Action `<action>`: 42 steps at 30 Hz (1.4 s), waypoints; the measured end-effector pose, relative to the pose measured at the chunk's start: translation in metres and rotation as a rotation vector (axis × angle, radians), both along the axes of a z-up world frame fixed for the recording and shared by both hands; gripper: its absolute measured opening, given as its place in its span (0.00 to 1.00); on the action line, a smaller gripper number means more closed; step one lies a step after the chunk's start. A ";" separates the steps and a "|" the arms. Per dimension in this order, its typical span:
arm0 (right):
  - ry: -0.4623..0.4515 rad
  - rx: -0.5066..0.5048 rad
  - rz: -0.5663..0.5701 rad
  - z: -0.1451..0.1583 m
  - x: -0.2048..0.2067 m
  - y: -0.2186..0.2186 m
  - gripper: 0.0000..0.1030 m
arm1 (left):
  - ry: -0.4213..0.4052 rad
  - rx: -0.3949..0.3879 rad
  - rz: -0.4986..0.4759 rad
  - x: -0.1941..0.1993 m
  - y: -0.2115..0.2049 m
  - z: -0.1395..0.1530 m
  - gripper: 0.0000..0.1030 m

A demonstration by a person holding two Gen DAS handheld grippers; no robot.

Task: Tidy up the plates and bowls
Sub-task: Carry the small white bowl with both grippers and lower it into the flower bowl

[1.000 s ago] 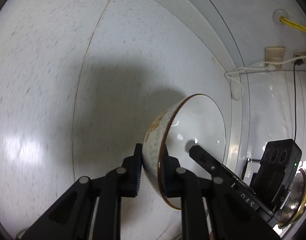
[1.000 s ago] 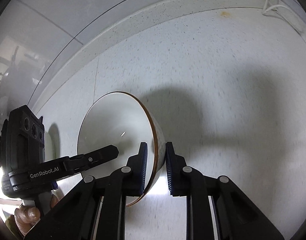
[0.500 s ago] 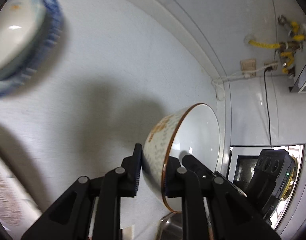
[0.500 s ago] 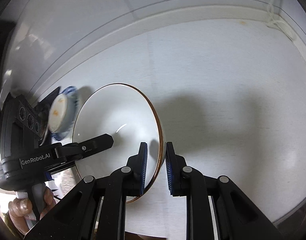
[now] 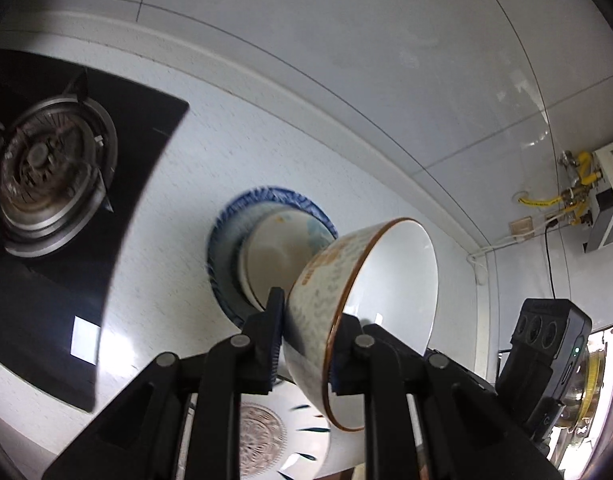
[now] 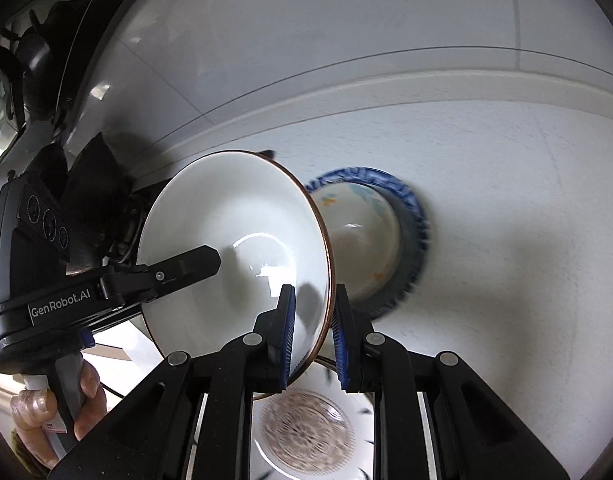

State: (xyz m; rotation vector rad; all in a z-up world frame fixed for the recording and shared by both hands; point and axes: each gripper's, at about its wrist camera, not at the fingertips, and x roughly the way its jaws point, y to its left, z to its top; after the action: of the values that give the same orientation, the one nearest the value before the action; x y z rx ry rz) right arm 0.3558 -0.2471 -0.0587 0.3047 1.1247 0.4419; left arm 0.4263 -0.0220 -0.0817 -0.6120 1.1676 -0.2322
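"GenRobot.AI" stands in white letters on the black left gripper (image 6: pixel 178 270) body. The label on the wall-mounted water heater (image 5: pixel 610 184) is too small to read.

Left view: I look forward along the left tongs (image 5: pixel 306 332), close, down on the tabletop (image 5: pixel 174 216).
Right view: along the right tongs (image 6: pixel 312 330), equally close.
Shared: brown-rimmed bowl (image 5: pixel 370 292), blue plate (image 6: pixel 410 216), opposite sides.

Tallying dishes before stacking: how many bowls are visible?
2: a brown-rimmed white bowl gripped at opposite rim edges by both grippers, and a small cream bowl on the blue-rimmed plate. Others may be hidden.
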 end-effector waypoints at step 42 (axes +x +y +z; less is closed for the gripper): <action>0.135 -0.005 -0.009 -0.036 0.034 -0.020 0.20 | 0.183 0.014 -0.021 0.080 -0.029 -0.092 0.18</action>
State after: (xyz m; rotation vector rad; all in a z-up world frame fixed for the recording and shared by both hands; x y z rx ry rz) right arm 0.3896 -0.2676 -0.0942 0.3393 1.2554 0.4155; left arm 0.5064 -0.0514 -0.1734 -0.6184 1.3517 -0.1883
